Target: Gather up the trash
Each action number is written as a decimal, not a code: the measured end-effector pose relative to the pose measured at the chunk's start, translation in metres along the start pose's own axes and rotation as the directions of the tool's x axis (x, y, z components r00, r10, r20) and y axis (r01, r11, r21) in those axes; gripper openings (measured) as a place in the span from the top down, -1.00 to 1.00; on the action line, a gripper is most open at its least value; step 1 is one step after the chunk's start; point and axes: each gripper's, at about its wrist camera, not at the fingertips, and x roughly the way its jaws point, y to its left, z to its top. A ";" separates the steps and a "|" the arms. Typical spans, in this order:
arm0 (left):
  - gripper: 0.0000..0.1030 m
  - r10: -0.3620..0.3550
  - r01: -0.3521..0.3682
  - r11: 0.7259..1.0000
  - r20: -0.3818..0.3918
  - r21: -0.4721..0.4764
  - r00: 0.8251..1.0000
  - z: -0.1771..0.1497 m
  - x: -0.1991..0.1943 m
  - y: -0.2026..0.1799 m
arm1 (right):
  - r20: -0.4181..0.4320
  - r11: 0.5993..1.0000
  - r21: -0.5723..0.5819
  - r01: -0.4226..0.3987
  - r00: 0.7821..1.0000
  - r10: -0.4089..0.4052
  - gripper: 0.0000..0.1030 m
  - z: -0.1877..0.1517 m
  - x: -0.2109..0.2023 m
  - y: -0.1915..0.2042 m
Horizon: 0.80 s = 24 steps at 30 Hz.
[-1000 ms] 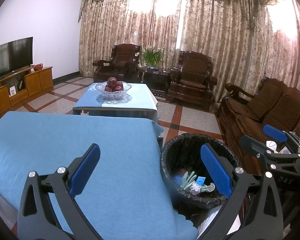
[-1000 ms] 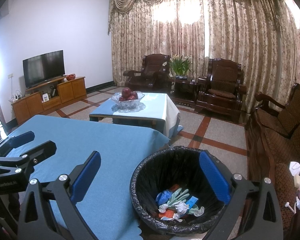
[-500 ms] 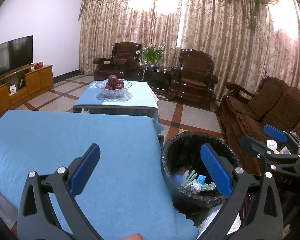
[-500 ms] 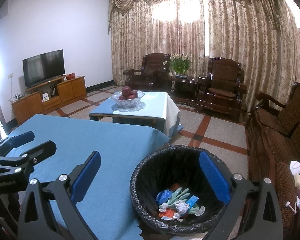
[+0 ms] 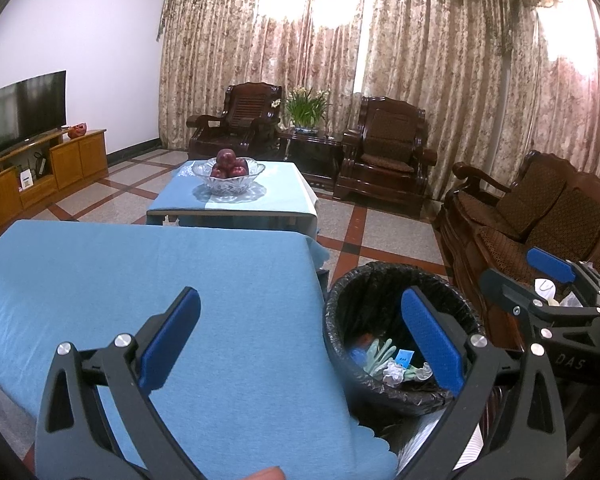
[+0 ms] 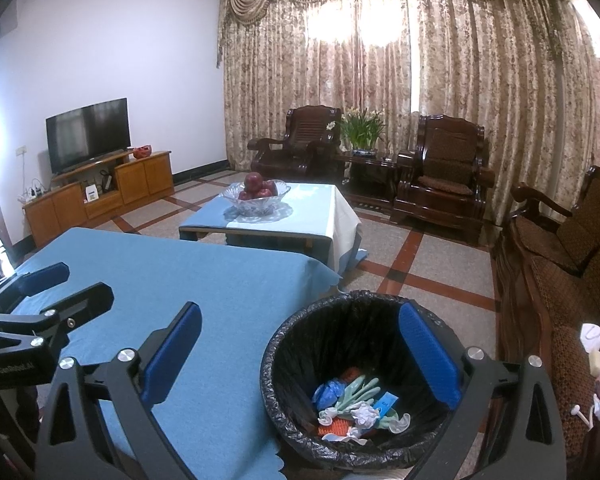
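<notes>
the left hand-held gripper (image 5: 300, 336) hangs with its blue-padded fingers spread wide and nothing between them, over the near edge of the blue-cloth tabletop (image 5: 160, 280). the right hand-held gripper (image 6: 300, 350) is spread just as wide and empty, poised above the round bin lined with a black plastic bag (image 6: 288, 344), which stands on the floor just beside the tabletop's corner. inside the bin lies the collected trash (image 6: 356, 404): a pale green glove, a crumpled white wad, a blue scrap and something orange. beyond, a low table draped in light blue cloth (image 6: 320, 216) carries a glass bowl of dark red apples (image 6: 256, 194). dark wooden armchairs (image 6: 444, 176) stand before the floral curtains, and a flat television (image 6: 88, 134) sits on a wooden cabinet at the left wall.
</notes>
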 end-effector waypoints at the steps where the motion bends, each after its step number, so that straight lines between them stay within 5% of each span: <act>1: -0.90 0.000 0.000 1.000 -0.001 0.000 1.000 0.000 0.000 0.000 | 0.000 1.000 0.000 0.000 1.000 0.000 -0.88 0.000 0.000 0.000; 24: -0.90 0.005 -0.005 1.000 -0.008 -0.006 1.000 0.000 -0.001 0.001 | -0.006 1.000 0.001 0.001 1.000 -0.001 -0.88 -0.001 0.001 0.002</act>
